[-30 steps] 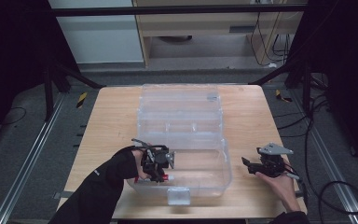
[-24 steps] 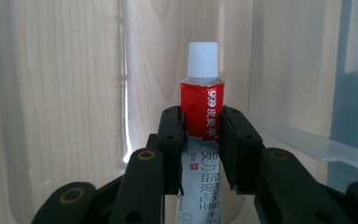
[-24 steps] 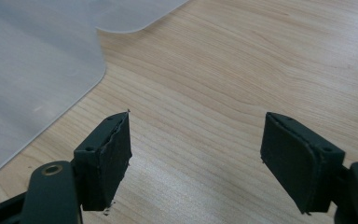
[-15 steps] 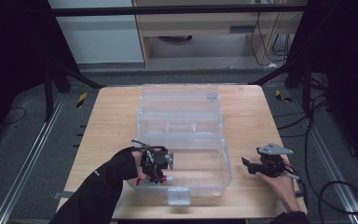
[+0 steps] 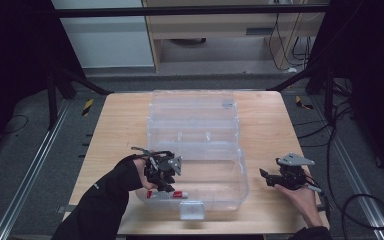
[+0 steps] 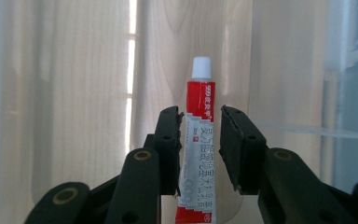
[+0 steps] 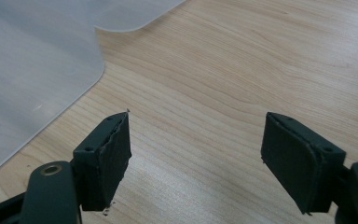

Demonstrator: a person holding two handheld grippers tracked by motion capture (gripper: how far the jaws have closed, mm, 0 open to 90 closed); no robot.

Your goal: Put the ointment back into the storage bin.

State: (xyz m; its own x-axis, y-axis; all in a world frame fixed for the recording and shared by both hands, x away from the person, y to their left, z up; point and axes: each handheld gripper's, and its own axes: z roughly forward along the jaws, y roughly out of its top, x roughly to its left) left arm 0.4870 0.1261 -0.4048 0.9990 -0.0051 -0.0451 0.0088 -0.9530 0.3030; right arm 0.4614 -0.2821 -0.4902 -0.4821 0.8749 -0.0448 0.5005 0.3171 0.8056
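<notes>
Item: small red-and-white ointment tube w/ white cap (image 6: 199, 144), lying flat on floor of clear plastic hinged storage box (image 5: 228, 176), front-left corner of the box's near half, close to its front wall; seen there in high view too (image 5: 167, 194). Box sits mid light wooden counter (image 5: 265, 125), lid thrown back toward far side. Key relation: in left gripper view the tube's long axis runs straight along the left tongs (image 6: 200, 149) approach line, cap end pointing away, crimped end toward the camera; tube body lies between the two pads, so jaws bracket it across its narrow width. Left pad looks to be touching tube's edge; right pad has a slim gap, so not clenched on it; partly parted, tube resting on box floor as far as can be judged. Left hand is the nearer by far. Right tongs (image 7: 196, 154): released, jaws wide apart, nothing between, hovering low over bare counter just right of box, rounded box corner at upper left of right gripper view. Est. next move: squeeze or back off along tube axis; cannot tell which.
</notes>
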